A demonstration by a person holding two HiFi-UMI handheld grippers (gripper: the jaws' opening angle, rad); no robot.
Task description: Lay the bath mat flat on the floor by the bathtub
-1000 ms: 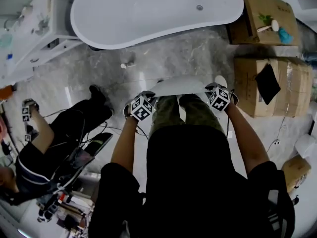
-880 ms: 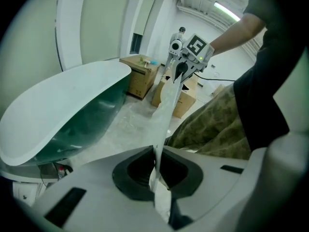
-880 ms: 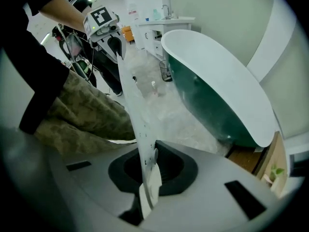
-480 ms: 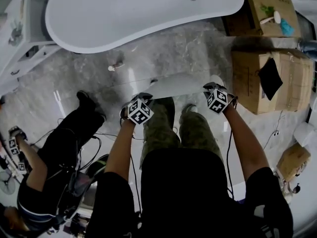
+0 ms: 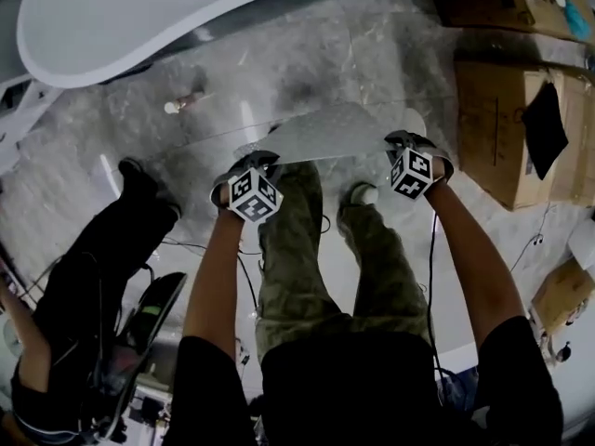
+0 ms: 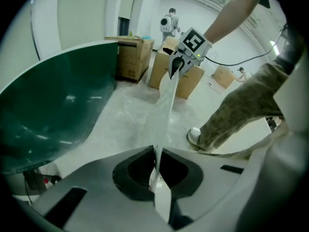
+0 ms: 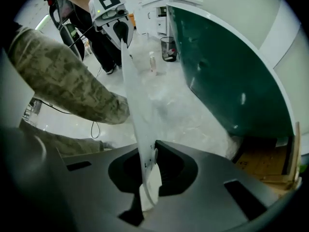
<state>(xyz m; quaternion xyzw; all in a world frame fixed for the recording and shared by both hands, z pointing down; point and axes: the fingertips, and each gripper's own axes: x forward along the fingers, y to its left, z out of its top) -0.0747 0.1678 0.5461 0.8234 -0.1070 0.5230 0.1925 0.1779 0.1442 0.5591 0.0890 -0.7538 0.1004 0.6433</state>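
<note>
A thin, whitish translucent bath mat point(image 5: 321, 133) hangs stretched between my two grippers over the grey marble floor, a short way in front of the white bathtub point(image 5: 139, 26). My left gripper point(image 5: 256, 163) is shut on the mat's left end. My right gripper point(image 5: 407, 141) is shut on its right end. In the left gripper view the mat point(image 6: 166, 100) runs edge-on from my left gripper point(image 6: 157, 163) to my right gripper point(image 6: 175, 66), with the tub's dark green side point(image 6: 53, 110) at the left. In the right gripper view the mat point(image 7: 137, 110) is pinched in my right gripper point(image 7: 148, 170).
Cardboard boxes point(image 5: 502, 119) stand at the right. A person in black point(image 5: 84, 277) sits at the left among cables. A small bottle point(image 5: 181, 103) lies on the floor near the tub. My own legs point(image 5: 307, 249) and shoes point(image 5: 363, 193) are just behind the mat.
Both grippers have sunk toward the floor with the mat still stretched between them. The floor looks closer, and the tub has slid toward the picture's top left.
</note>
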